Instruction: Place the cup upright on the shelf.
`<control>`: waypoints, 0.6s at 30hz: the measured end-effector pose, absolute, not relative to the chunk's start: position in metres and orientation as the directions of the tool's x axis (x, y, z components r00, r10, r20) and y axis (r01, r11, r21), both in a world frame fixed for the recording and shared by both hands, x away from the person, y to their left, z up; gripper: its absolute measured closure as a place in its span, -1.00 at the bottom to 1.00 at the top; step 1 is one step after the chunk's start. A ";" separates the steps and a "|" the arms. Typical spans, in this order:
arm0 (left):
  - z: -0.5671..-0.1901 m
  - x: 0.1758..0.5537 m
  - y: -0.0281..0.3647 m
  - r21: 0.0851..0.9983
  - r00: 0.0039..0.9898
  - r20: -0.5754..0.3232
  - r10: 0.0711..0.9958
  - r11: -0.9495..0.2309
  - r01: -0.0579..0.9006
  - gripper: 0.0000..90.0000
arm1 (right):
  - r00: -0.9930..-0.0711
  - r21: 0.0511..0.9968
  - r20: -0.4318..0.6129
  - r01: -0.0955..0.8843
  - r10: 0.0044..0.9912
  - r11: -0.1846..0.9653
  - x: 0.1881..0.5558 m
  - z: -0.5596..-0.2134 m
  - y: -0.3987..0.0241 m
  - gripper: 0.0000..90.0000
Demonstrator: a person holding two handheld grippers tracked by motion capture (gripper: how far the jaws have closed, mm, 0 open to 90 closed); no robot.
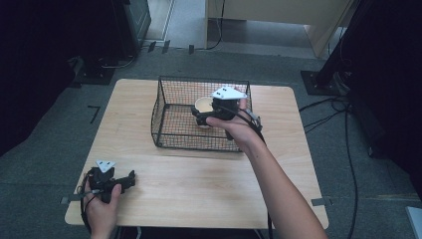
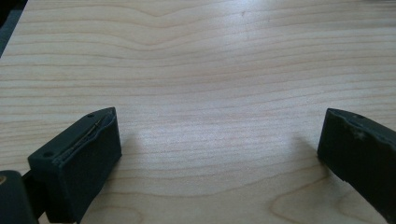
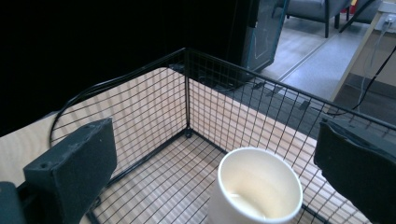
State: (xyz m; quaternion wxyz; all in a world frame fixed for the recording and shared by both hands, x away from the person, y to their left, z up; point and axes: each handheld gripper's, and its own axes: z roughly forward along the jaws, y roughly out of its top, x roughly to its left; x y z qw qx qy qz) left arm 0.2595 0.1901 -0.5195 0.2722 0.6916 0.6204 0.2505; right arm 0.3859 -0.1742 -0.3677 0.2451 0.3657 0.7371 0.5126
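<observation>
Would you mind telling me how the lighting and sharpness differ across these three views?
High view: table evenly lit, surroundings dark. Left gripper view: wood grain sharp, a pale sheen between the jaws, which look soft. Right gripper view: cup and wire basket clear, left background black.

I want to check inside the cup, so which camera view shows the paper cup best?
The right gripper view: the paper cup stands close between open jaws, its inside visible. The high view shows it small, partly behind the right gripper. The left gripper view faces the bare table.
</observation>
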 end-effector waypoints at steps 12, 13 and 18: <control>-0.519 0.259 0.190 0.687 0.105 0.008 0.994 -0.082 0.722 -1.00 | -0.631 0.949 0.023 0.258 0.775 0.182 0.331 -0.374 -0.207 -1.00; -0.520 0.259 0.190 0.687 0.105 0.009 0.994 -0.082 0.722 -1.00 | -0.629 0.948 0.026 0.261 0.777 0.180 0.326 -0.376 -0.211 -1.00; -0.519 0.259 0.190 0.687 0.105 0.008 0.994 -0.082 0.722 -1.00 | -0.617 0.950 0.032 0.263 0.786 0.168 0.307 -0.386 -0.231 -1.00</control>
